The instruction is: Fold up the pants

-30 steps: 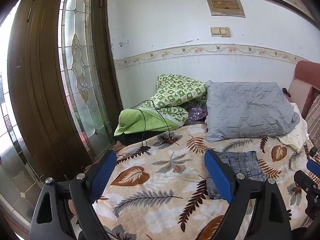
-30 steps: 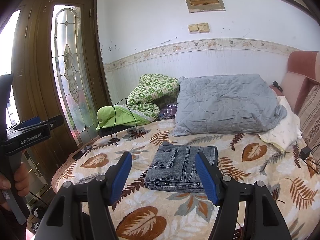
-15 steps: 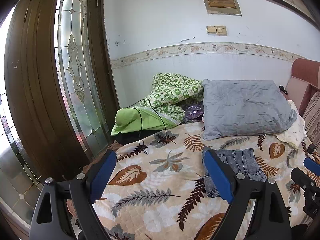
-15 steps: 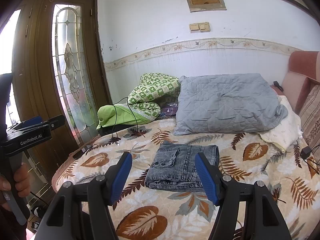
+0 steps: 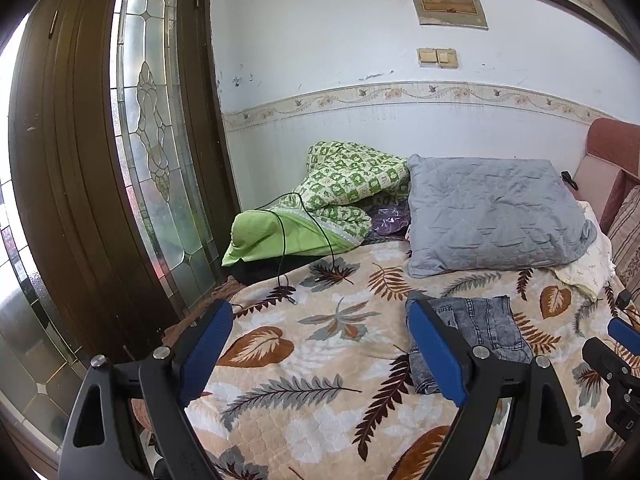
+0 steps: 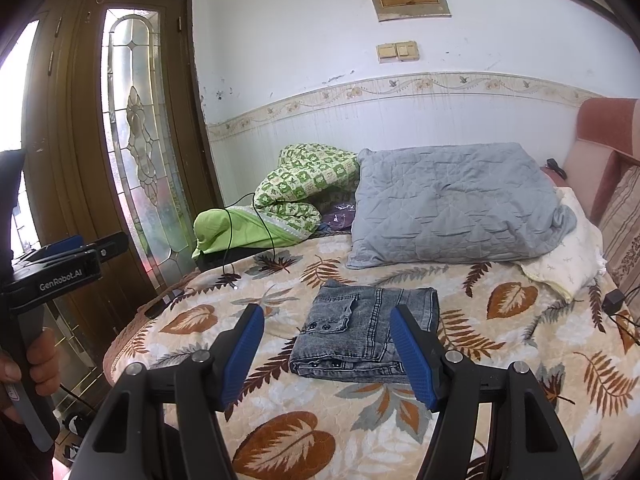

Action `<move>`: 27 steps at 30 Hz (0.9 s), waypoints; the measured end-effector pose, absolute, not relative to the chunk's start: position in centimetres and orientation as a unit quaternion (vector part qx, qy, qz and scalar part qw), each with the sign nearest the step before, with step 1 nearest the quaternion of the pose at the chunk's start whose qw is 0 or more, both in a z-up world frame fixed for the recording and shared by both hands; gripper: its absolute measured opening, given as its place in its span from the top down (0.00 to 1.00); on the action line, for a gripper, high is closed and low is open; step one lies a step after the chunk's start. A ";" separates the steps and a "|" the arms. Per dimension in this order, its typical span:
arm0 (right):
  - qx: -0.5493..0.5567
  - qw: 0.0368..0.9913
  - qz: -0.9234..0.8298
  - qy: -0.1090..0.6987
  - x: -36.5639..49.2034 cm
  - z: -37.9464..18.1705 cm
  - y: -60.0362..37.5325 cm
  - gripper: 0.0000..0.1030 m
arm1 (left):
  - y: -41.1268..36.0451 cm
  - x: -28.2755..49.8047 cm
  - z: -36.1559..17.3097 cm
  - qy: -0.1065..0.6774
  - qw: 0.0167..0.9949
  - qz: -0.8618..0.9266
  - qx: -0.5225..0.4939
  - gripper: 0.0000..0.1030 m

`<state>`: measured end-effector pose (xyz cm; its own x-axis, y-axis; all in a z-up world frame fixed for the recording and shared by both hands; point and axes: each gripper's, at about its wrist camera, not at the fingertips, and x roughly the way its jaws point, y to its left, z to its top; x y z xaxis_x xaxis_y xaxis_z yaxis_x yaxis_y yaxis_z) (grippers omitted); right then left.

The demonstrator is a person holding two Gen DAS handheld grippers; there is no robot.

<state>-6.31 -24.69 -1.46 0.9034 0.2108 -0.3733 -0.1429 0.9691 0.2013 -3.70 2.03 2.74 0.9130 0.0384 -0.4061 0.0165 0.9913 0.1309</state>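
Grey denim pants [image 6: 364,334] lie folded into a compact rectangle on the leaf-patterned bedspread [image 6: 312,420]; they also show in the left wrist view [image 5: 484,328], partly behind my right-hand finger. My right gripper [image 6: 326,350] is open and empty, held above the bed just in front of the pants. My left gripper [image 5: 318,346] is open and empty, held off to the left of the pants near the bed's left edge. The left gripper also shows at the left of the right wrist view [image 6: 72,258], in a hand.
A grey pillow [image 6: 456,208], a green checked quilt [image 6: 304,184] and a green pillow [image 6: 236,228] with a black cable lie at the head of the bed. A cream cloth [image 6: 568,256] lies right. A wooden glass door [image 5: 132,184] stands left.
Both grippers have drifted back a little from the bed; the view widens slightly. The pants have not moved.
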 end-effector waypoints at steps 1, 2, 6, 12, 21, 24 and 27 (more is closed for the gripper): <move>0.084 0.972 0.091 0.200 -6.2 -1.5 -24.7 0.33 | 2.0 -3.6 2.7 0.209 0.976 0.005 0.066 0.13; 0.085 0.972 0.091 0.201 -6.2 -1.5 -24.7 0.33 | 1.9 -3.6 2.6 0.210 0.976 0.004 0.067 0.13; 0.084 0.971 0.092 0.203 -6.0 -1.6 -24.7 0.33 | 1.7 -3.5 2.6 0.209 0.976 0.000 0.070 0.13; 0.080 0.971 0.093 0.205 -5.8 -1.6 -24.5 0.33 | 1.5 -3.8 2.7 0.204 0.976 -0.006 0.073 0.13; 0.067 0.972 0.097 0.203 -5.9 -1.0 -23.6 0.33 | 1.8 -4.5 3.2 0.194 0.978 -0.022 0.069 0.13; 0.062 0.972 0.097 0.204 -5.9 -1.0 -23.2 0.33 | 1.9 -4.6 3.2 0.194 0.978 -0.027 0.066 0.13; 0.057 0.972 0.097 0.207 -5.7 -0.9 -22.8 0.33 | 2.2 -4.4 3.0 0.197 0.978 -0.032 0.062 0.13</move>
<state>-5.72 -22.75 -0.93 0.8955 0.2119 -0.3913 -0.1647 0.9747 0.1508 -4.44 2.25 3.02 0.9202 -0.0390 -0.3896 0.0876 0.9903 0.1075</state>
